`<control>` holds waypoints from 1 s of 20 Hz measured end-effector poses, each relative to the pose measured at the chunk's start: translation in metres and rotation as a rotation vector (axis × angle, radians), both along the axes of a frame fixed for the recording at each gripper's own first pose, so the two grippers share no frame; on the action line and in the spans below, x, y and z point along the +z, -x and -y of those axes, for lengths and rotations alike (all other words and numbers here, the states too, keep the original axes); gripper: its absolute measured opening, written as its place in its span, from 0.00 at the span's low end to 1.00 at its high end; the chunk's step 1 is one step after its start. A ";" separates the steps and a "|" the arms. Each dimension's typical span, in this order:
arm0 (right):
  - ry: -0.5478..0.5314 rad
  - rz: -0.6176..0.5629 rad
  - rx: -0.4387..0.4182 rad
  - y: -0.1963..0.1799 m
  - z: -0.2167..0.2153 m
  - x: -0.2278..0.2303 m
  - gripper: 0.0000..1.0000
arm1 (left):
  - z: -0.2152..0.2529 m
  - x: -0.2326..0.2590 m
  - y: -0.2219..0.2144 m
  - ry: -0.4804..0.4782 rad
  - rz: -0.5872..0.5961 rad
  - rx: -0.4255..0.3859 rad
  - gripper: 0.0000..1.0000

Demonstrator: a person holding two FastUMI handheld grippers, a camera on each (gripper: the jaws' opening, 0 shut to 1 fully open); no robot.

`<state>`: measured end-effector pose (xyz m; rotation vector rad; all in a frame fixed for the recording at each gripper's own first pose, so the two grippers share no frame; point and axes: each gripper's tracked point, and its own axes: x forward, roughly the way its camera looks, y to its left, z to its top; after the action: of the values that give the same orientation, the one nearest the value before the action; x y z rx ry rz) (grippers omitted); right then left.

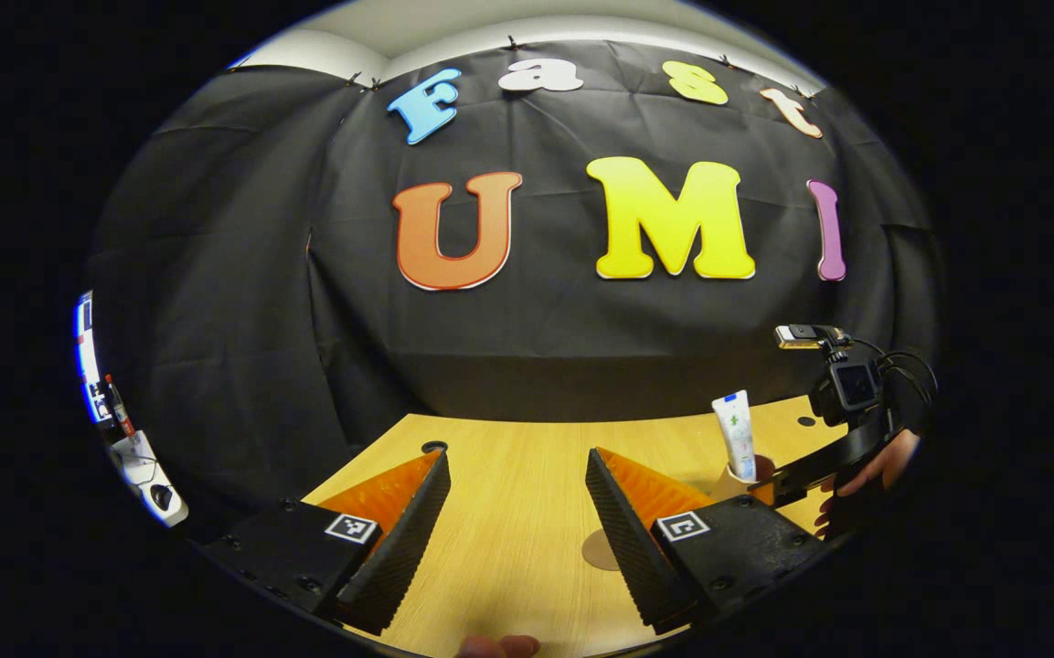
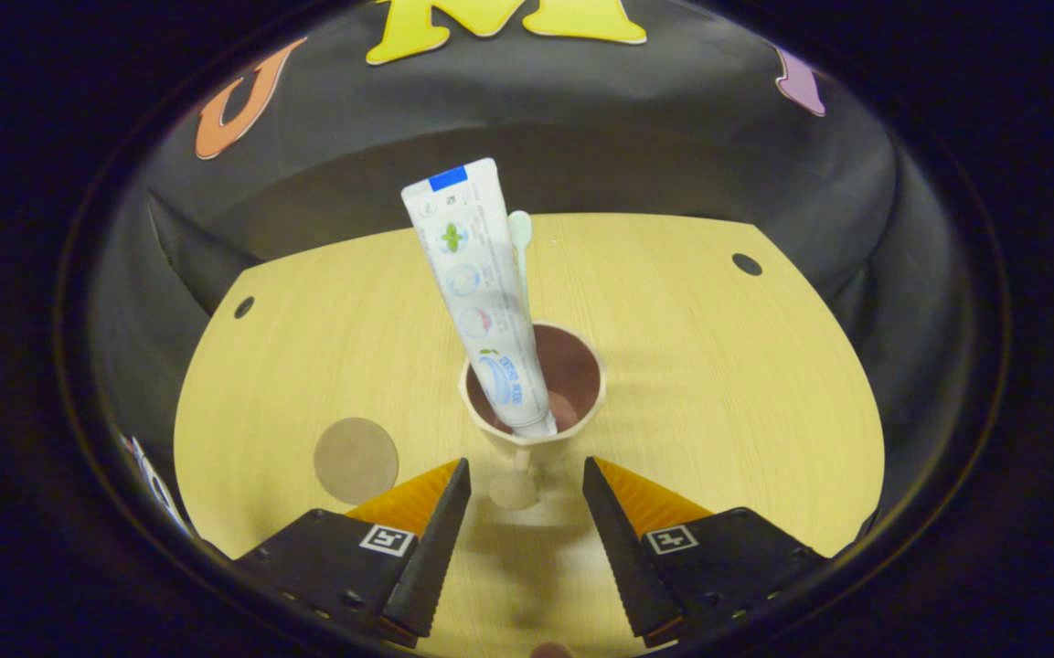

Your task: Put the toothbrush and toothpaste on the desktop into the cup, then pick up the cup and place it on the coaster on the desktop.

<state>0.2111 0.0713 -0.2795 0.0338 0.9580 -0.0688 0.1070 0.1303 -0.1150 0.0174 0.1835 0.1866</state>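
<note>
Two hand-held tools work over a pale wooden worktop [image 2: 718,384] in a booth hung with black cloth. In the right gripper view, the right tool [image 2: 524,498] hangs just short of a cream cup [image 2: 572,370] with a dark inside, its fingers spread apart on either side of the cup's base and touching nothing. A white toothpaste [image 2: 476,292] tube stands tilted in the cup, cap down, its flat end leaning up and to the left. Beside it, a pale toothbrush [image 2: 520,239] rises from the same cup, mostly hidden behind the tube. A round tan coaster [image 2: 356,461] lies flat on the worktop to the left of the cup, apart from it and bare.

In the left gripper view, the left tool [image 1: 517,498] is held low over the worktop with its fingers wide apart and nothing between them. To its right the toothpaste tube [image 1: 735,434] stands in the cup [image 1: 735,477], with the right tool's dark body [image 1: 842,402] and the hand [image 1: 883,466] holding it just beyond. The coaster's edge [image 1: 598,550] peeks out beside the left tool's right finger.
</note>
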 end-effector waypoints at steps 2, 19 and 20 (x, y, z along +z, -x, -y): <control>0.018 -0.025 -0.001 -0.004 0.001 -0.010 0.77 | -0.009 -0.006 0.002 0.013 -0.019 0.020 0.95; 0.046 -0.088 0.000 0.000 -0.002 -0.023 0.07 | -0.025 -0.018 0.008 0.025 -0.080 0.043 0.95; 0.049 -0.066 0.001 0.000 0.000 -0.020 0.07 | -0.025 -0.017 0.008 0.023 -0.076 0.043 0.95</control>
<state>0.2110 0.0714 -0.2995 -0.0142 1.0222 -0.0928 0.0989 0.1549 -0.1320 -0.0025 0.2621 0.2265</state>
